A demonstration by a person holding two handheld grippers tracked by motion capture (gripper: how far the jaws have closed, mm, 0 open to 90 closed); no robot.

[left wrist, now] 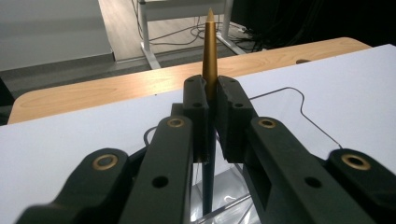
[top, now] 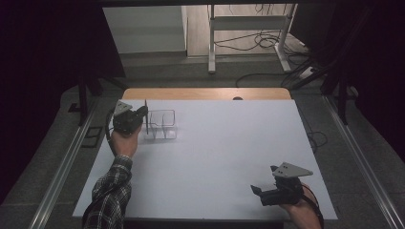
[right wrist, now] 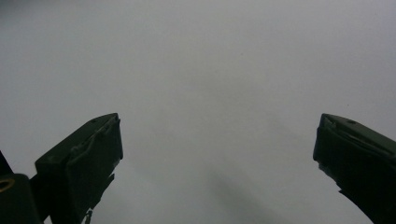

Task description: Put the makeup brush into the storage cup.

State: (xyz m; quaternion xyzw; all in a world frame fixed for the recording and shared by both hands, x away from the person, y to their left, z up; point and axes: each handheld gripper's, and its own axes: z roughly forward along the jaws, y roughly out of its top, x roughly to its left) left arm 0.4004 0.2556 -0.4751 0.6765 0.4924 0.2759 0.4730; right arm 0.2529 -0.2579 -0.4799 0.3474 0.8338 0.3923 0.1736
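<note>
My left gripper (top: 143, 114) is shut on a pen (left wrist: 209, 51) with a gold tapered upper part and a dark lower barrel. The pen (top: 146, 117) stands upright over the left end of a clear plastic holder (top: 162, 125) at the table's back left. In the left gripper view the pen's lower end reaches down to the clear holder (left wrist: 280, 100); whether it touches I cannot tell. My right gripper (top: 260, 193) rests near the front right edge of the table, jaws wide apart, nothing between them. The right gripper (right wrist: 217, 158) faces plain white surface.
The white table top (top: 219, 157) has a wooden strip (top: 205, 93) along its far edge. Beyond it stand a metal frame (top: 248, 28) and loose cables (top: 267, 40) on the floor. Dark curtains flank both sides.
</note>
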